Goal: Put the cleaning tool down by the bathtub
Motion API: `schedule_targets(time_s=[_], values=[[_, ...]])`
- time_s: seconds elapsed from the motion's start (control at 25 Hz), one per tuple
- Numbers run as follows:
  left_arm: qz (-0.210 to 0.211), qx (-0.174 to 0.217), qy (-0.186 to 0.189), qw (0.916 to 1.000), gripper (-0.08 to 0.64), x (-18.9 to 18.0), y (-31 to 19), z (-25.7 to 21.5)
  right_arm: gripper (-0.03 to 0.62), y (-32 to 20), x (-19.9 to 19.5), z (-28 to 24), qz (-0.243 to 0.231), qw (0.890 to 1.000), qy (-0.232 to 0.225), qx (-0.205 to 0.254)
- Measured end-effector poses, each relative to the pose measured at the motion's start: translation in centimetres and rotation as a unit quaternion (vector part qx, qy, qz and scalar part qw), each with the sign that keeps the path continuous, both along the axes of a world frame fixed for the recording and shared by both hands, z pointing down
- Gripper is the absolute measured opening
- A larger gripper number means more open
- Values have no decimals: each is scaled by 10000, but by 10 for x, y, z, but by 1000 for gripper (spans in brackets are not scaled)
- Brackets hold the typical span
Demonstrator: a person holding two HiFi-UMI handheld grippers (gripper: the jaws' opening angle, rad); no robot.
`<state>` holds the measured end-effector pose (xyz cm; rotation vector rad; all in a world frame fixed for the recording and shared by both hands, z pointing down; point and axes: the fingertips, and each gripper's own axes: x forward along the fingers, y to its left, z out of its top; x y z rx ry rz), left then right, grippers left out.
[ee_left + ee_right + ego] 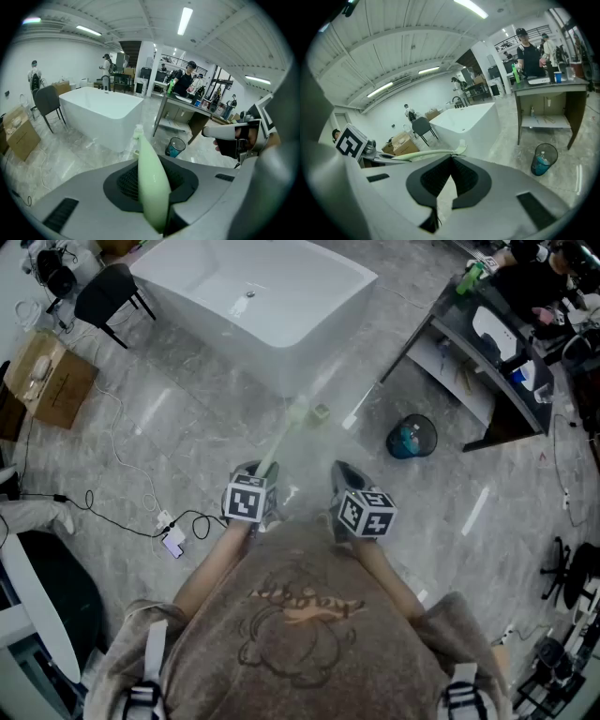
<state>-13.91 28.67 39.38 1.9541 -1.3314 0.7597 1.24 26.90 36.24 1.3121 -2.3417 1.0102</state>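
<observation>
A pale green long-handled brush (284,436) is the cleaning tool. My left gripper (260,470) is shut on its handle, and the bristle head points forward toward the white bathtub (255,298). In the left gripper view the green handle (146,165) runs up between the jaws of the left gripper (153,174), and the tub (101,114) stands ahead on the floor. My right gripper (346,474) hangs beside it; in its own view the right gripper (451,159) has its tips together with nothing between them. The brush (433,153) crosses that view from the left.
A dark waste bin (412,437) holding a blue bottle stands right of the tub, beside a metal work table (480,360). At the left are a black chair (109,291), a cardboard box (46,379) and floor cables with a power strip (171,529). Several people stand in the background.
</observation>
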Motion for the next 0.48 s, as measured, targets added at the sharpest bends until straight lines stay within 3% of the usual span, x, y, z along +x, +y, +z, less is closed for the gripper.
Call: schedule_targets(time_s=[0.48], values=[[217,-173,42,9996,83,-13,3,5,0,-1,-11,3,228,9997,-80,-7]])
